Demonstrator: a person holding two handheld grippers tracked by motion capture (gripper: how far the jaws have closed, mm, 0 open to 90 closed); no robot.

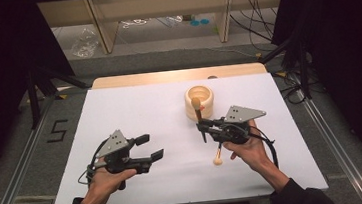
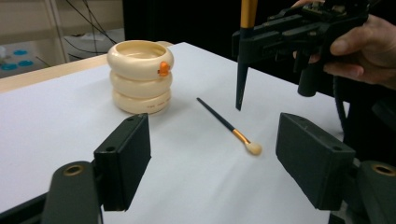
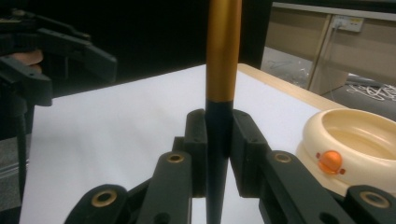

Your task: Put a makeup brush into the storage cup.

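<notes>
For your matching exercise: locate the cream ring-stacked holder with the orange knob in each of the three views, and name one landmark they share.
High view: the holder stands centre-right, beyond the right gripper.
Left gripper view: upper left.
Right gripper view: right edge.
Shared landmark: the brush clamped in the right gripper.

You can read one sign: a black figure 5 (image 1: 57, 130) marked on the grey floor (image 1: 12, 148), left of the counter (image 1: 134, 106). Nothing else is legible.
</notes>
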